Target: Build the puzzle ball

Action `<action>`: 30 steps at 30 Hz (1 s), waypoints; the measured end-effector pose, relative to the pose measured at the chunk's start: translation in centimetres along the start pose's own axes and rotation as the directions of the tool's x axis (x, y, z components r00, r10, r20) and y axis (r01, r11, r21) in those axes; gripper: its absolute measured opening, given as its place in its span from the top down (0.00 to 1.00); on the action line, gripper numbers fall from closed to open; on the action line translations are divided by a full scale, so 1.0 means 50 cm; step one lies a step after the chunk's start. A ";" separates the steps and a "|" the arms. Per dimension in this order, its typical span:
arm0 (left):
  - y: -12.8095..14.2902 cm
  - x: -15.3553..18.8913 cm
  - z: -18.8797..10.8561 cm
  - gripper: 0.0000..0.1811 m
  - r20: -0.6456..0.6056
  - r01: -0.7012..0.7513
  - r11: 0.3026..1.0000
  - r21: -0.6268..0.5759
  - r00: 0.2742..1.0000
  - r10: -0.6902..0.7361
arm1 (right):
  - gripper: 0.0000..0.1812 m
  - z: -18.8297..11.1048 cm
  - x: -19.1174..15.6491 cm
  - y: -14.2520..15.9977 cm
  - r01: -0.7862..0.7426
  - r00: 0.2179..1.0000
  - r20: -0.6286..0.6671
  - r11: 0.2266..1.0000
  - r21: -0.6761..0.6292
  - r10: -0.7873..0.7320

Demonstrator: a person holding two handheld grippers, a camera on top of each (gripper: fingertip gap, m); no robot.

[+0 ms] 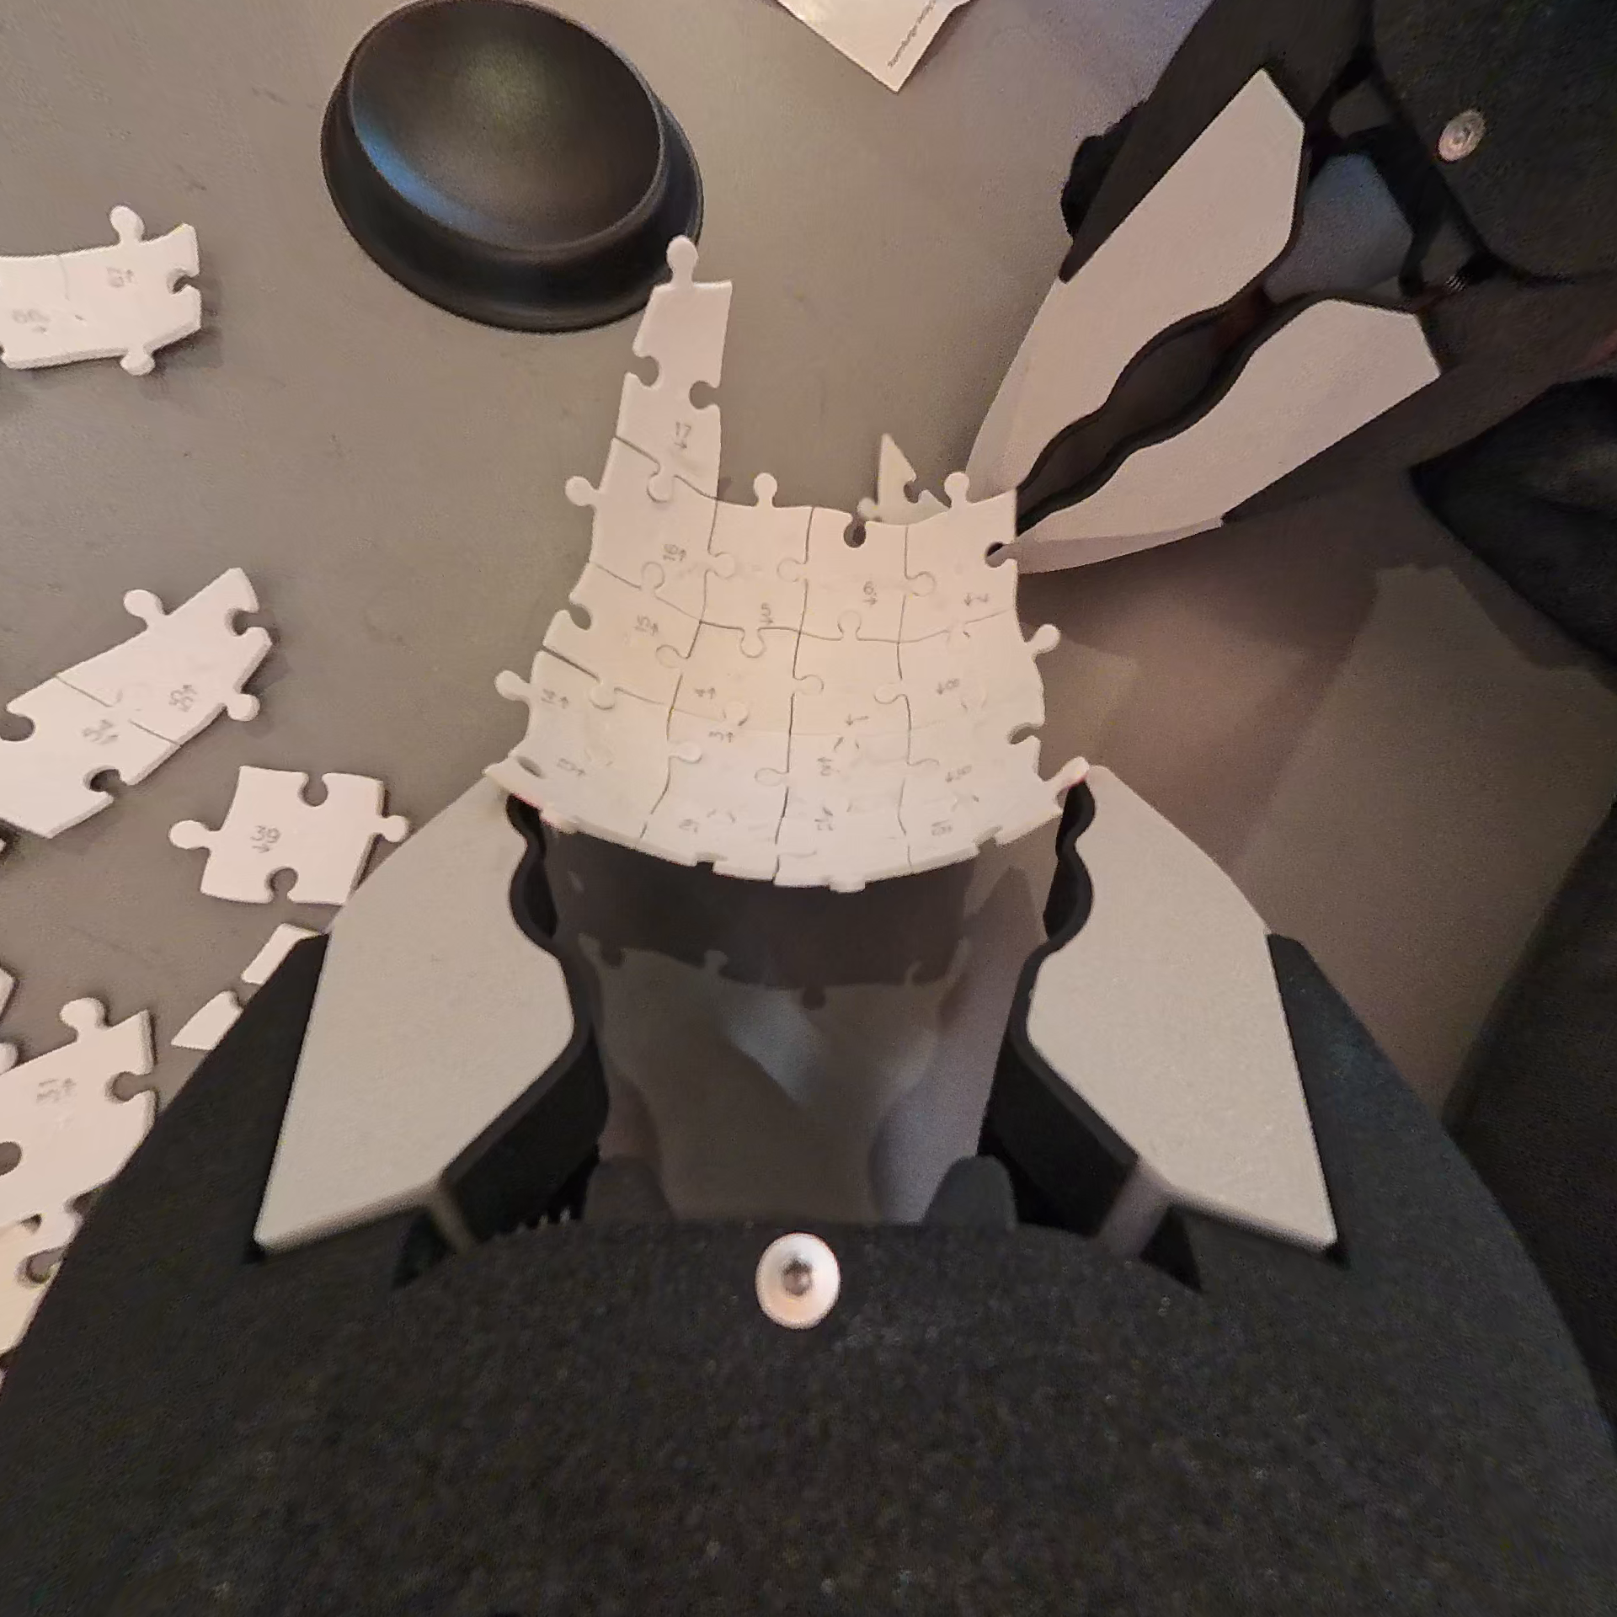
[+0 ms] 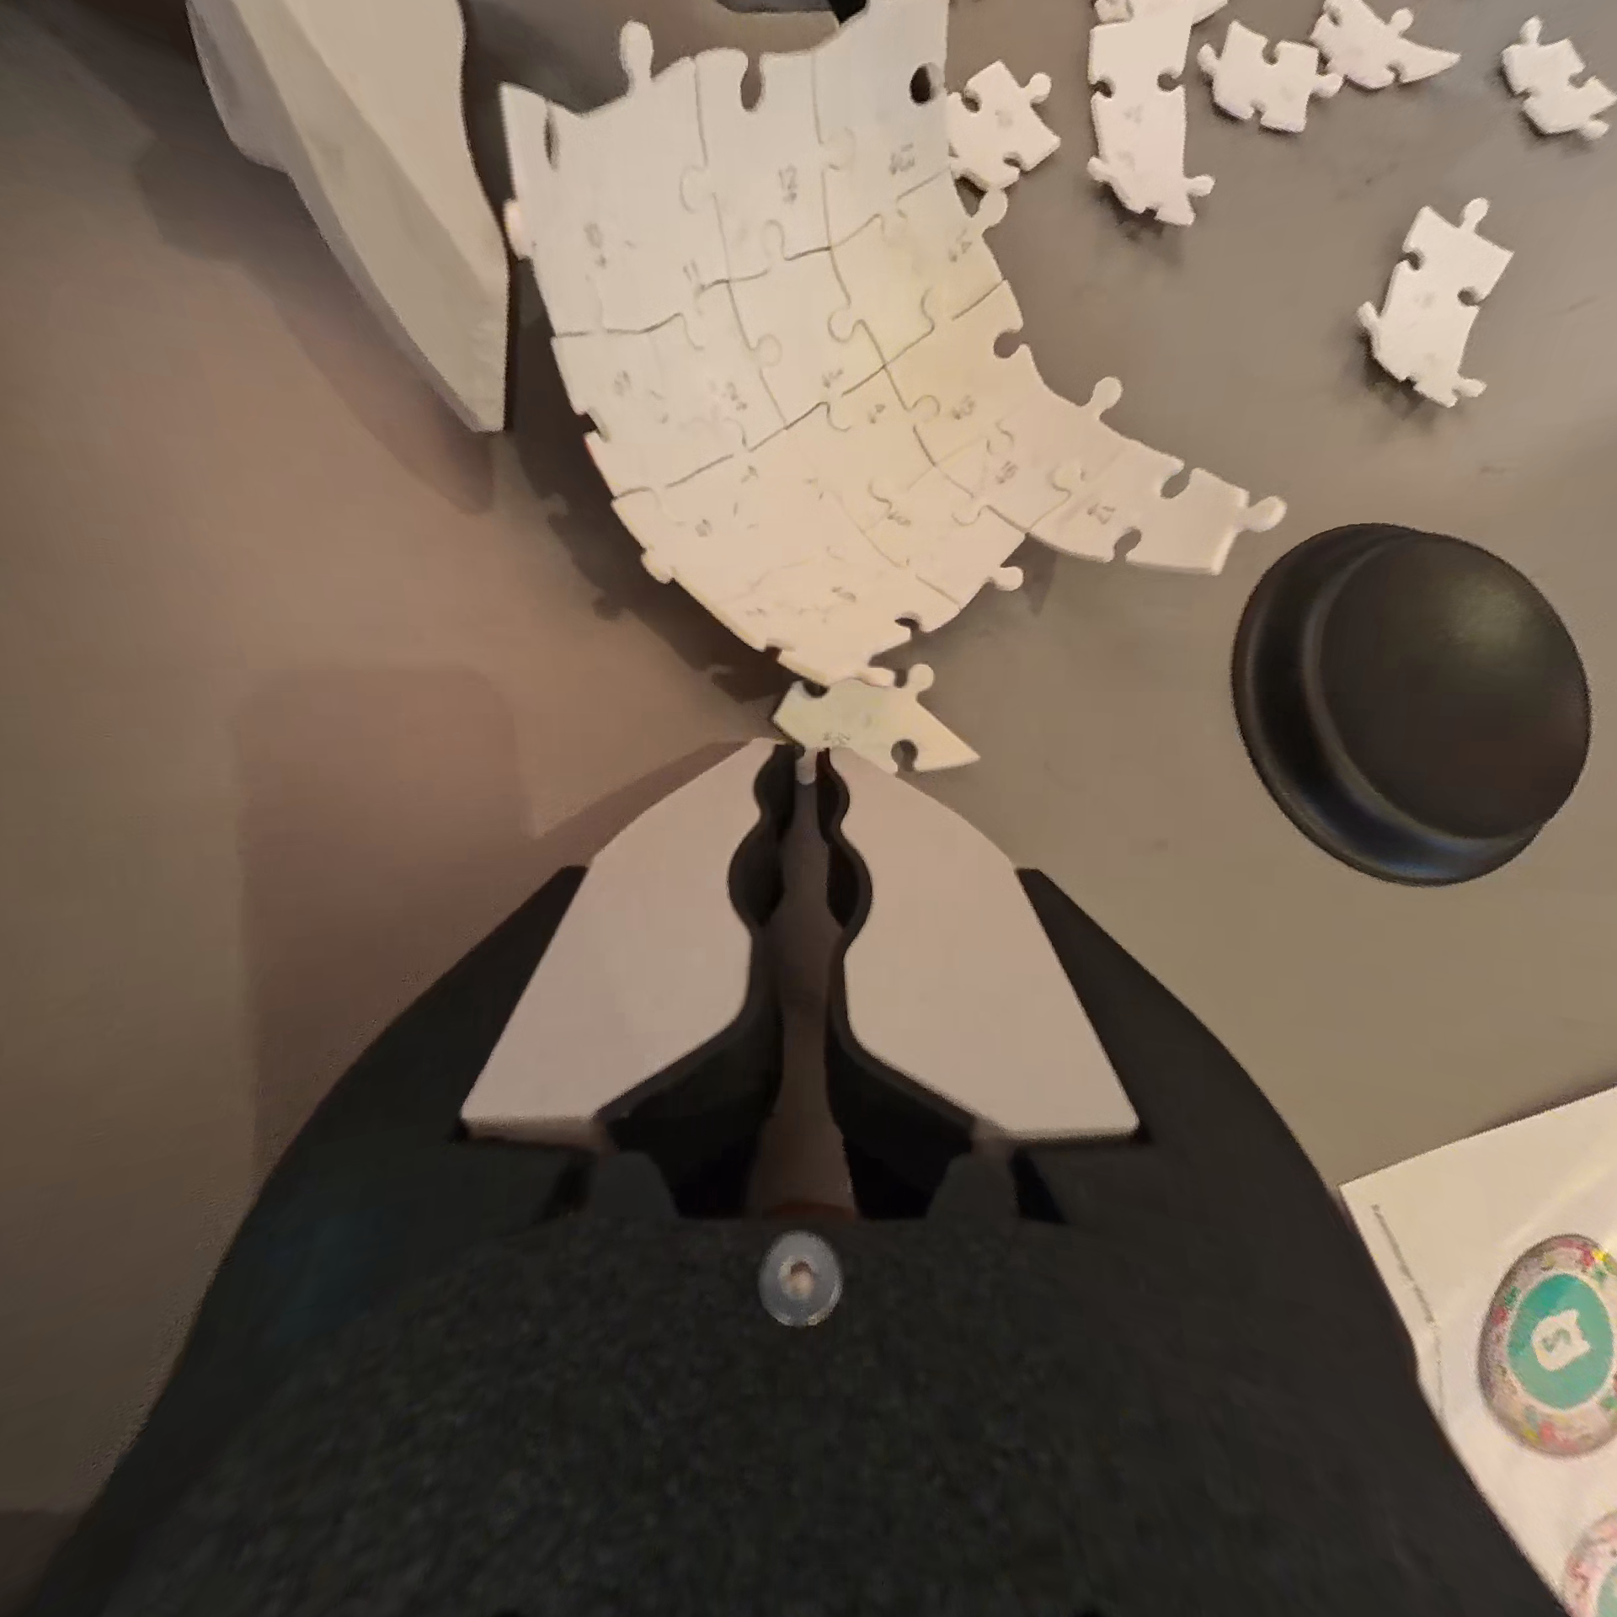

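A curved white section of joined puzzle pieces [image 1: 787,682] is held above the grey table. My left gripper [image 1: 792,792] grips it by its two side edges, jaws wide apart. The section also shows in the right wrist view [image 2: 787,376], with a left finger [image 2: 367,201] beside it. My right gripper [image 2: 801,763] is shut on the tab of a single white puzzle piece [image 2: 871,726], held right at the section's near tip. In the left wrist view the right gripper [image 1: 1019,534] sits at the section's far right corner, and the piece [image 1: 894,464] peeks from behind.
A black round stand [image 1: 507,166] [image 2: 1417,700] sits on the table. Loose pieces and small joined groups lie at the left [image 1: 289,831] [image 1: 131,691] and top right [image 2: 1435,306]. A printed sheet [image 2: 1505,1295] lies at lower right. Some 9 cm of space lies between my two pairs of fingers.
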State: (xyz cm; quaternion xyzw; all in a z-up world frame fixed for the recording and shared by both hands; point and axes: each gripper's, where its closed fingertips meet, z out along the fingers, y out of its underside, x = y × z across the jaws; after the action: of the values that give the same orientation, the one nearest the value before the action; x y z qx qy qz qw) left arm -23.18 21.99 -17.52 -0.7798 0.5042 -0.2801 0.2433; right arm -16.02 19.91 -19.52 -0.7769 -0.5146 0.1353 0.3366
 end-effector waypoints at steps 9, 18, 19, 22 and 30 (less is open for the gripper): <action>-0.002 0.003 -0.001 0.39 0.002 -0.004 1.000 0.002 1.000 0.004 | 0.98 -0.019 0.011 0.008 -0.040 0.997 -0.059 0.999 -0.013 0.039; -0.006 0.005 0.000 0.39 0.007 -0.009 1.000 0.004 1.000 0.009 | 1.00 -0.070 0.066 -0.076 0.044 0.995 -0.087 0.990 -0.135 -0.056; -0.007 0.006 0.001 0.39 0.007 -0.009 1.000 0.005 1.000 0.009 | 1.00 -0.061 0.073 -0.085 0.083 0.990 -0.097 0.984 -0.158 -0.099; -0.006 0.007 0.002 0.39 0.005 -0.009 1.000 0.000 1.000 0.009 | 1.00 -0.048 0.107 -0.063 0.130 0.973 -0.150 0.955 -0.265 -0.174; -0.004 0.004 0.002 0.40 0.000 -0.007 1.000 0.002 1.000 0.007 | 0.90 -0.121 -0.127 -0.070 -0.142 0.971 0.195 0.990 0.024 0.135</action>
State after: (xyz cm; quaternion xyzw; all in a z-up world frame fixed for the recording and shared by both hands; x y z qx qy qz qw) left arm -22.92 21.90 -17.44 -0.7778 0.5067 -0.2797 0.2449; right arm -17.88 12.80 -13.58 -0.7876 -0.4869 0.2427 0.2893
